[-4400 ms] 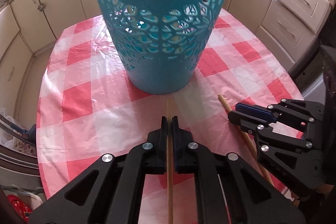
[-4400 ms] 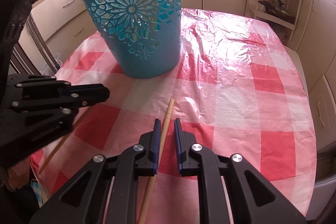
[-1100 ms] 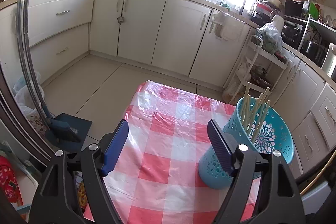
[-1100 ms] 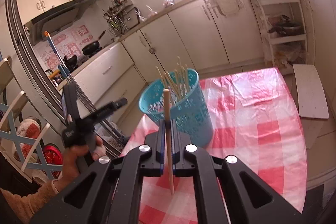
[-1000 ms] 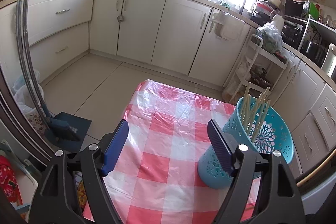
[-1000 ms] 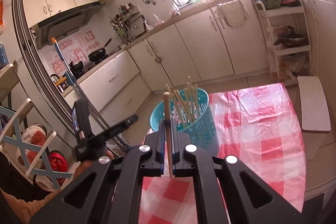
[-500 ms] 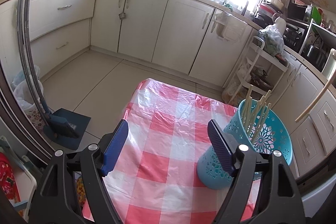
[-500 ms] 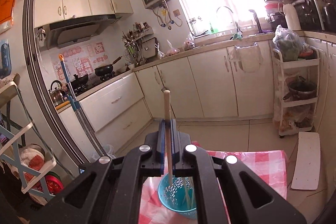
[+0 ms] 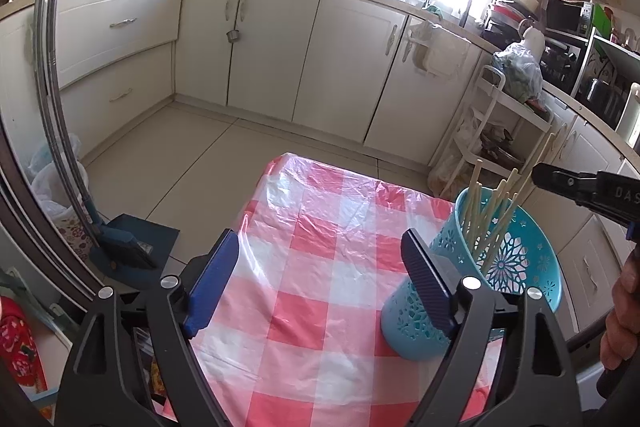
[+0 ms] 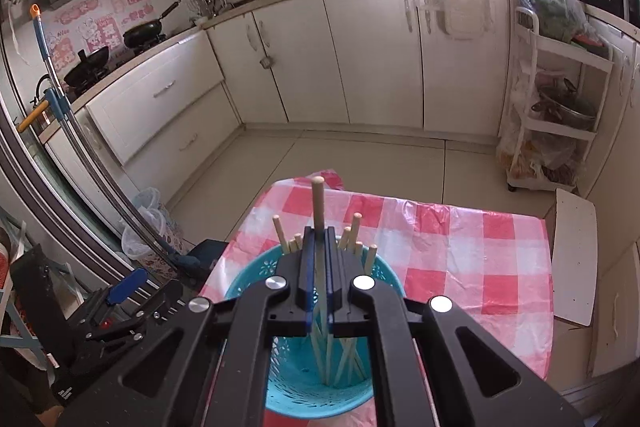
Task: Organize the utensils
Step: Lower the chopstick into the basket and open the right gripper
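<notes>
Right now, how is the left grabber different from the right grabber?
The left gripper is open and holds nothing, while the right gripper is shut on a chopstick. The left gripper hangs beside the teal basket; the right gripper is above it, chopstick pointing in. Both have black arms and blue pads.

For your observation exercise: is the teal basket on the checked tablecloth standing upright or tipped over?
Upright. The teal basket stands on its base on the tablecloth, rim up, with chopsticks leaning inside it.
</notes>
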Demonstrator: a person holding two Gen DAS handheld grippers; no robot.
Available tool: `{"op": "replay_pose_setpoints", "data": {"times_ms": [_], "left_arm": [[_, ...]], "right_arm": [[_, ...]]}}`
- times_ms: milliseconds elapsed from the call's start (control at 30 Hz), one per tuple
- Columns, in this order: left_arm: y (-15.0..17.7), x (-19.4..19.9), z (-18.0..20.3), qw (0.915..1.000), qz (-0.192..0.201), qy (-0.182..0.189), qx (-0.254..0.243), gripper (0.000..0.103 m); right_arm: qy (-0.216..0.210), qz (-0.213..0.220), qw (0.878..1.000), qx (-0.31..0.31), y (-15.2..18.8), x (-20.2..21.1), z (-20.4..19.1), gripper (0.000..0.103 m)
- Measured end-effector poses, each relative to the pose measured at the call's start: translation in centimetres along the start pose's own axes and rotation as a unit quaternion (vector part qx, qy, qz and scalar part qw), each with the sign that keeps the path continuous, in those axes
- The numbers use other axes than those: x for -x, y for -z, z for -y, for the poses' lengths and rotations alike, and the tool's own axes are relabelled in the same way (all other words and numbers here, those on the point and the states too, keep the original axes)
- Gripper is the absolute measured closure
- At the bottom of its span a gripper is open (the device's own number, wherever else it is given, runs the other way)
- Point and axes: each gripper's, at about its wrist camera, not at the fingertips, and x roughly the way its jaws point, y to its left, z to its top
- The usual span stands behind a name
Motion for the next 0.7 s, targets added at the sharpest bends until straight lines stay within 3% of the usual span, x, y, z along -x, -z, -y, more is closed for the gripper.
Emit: {"op": "replay_pose_setpoints", "data": {"times_ms": [400,633,700], "left_arm": [[-0.1,0.3,1.0,0.9996,0.009,-0.014,-0.025,0.02],[0.0,0.6,1.6,0.999,0.014,-0.017,-0.04,0.016],[0.0,0.6,1.7,0.9988,0.014,-0.017,-0.043,0.014]], "right_arm": [[0.012,-0.044,0.999,-0.002,0.8,-3.1,-0.5,0.097],[0.012,-0.033,0.999,-0.014,1.2,-3.1,-0.4,0.086],[0.019,-0.017,1.0,-0.011,1.4,-2.5,-0.6,0.074]]}}
